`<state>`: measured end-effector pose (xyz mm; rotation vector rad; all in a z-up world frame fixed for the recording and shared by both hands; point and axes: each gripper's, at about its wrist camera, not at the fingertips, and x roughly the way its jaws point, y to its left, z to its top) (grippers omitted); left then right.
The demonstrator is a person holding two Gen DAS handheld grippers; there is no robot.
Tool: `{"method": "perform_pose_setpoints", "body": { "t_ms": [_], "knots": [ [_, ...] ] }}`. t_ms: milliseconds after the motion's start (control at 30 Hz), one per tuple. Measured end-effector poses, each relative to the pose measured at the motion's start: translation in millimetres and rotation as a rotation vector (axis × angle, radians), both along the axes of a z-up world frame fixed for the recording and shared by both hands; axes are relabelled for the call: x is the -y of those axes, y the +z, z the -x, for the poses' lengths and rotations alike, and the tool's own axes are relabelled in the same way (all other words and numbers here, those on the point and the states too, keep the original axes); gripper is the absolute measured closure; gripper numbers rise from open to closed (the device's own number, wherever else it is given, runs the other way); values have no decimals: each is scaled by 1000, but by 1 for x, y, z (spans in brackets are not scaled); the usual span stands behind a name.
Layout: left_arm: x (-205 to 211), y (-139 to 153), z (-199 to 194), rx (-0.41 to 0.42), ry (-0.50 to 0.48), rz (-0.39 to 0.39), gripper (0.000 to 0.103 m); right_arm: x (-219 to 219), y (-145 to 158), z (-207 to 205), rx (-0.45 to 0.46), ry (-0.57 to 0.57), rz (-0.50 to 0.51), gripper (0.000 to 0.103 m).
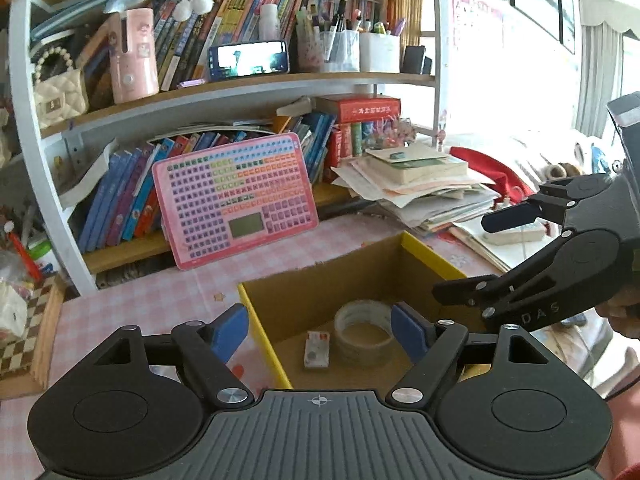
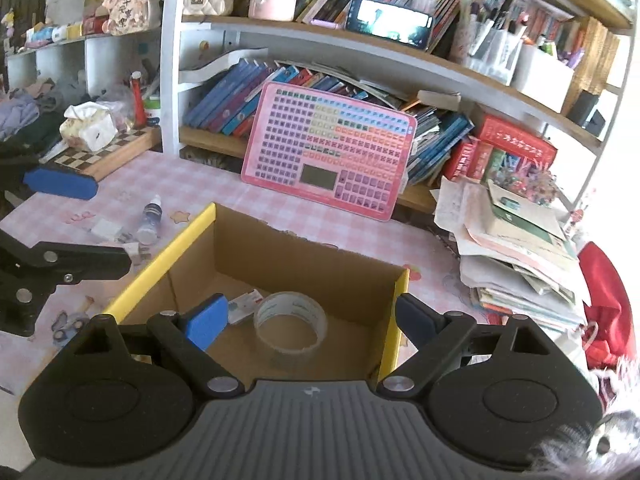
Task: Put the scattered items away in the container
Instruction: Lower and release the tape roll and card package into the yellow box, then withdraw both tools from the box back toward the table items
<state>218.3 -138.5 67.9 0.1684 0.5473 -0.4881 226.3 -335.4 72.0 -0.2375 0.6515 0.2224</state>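
Cardboard box [image 2: 280, 264] with yellow edges, open at the top, on the pink checked surface [image 2: 168, 184]. Inside, on the box floor: a roll of clear tape [image 2: 291, 322] lying flat, and just beside it a small white and red packet [image 2: 245, 305], the two close but whether touching cannot be told.

Left gripper [image 1: 320, 332] above the near left wall of the box, blue-padded fingers [image 1: 230, 330] spread wide, nothing between them; one finger outside the yellow edge, the other over the interior near the tape [image 1: 363, 332] and packet [image 1: 317, 349].

Right gripper [image 2: 316, 318] over the near side of the box, fingers [image 2: 208, 320] likewise spread wide and empty, one over the interior, the other at the right yellow edge.

Left of the box on the surface: a small dropper bottle [image 2: 150, 218] lying on its side, a white plug [image 2: 134, 250] near it, well apart from the box contents.

Behind the box, a pink keyboard-style toy [image 2: 330, 150] leaning upright against shelved books [image 2: 224, 104]. To the right, a stack of papers and books [image 2: 516, 248]. At far left, a chessboard [image 2: 108, 150] bearing a tissue pack [image 2: 88, 126].
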Motion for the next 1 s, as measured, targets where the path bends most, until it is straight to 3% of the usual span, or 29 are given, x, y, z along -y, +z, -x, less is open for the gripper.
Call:
{"method": "perform_pose_setpoints", "body": {
  "t_ms": [500, 733, 1000],
  "knots": [
    [-65, -11, 64, -23, 28, 50, 22, -40, -9, 82, 18, -161, -58, 12],
    [-89, -17, 94, 32, 91, 40, 22, -66, -26, 121, 39, -227, -62, 12],
    [-111, -32, 110, -18, 101, 7, 22, -95, -40, 145, 12, -233, -69, 12]
  ]
}}
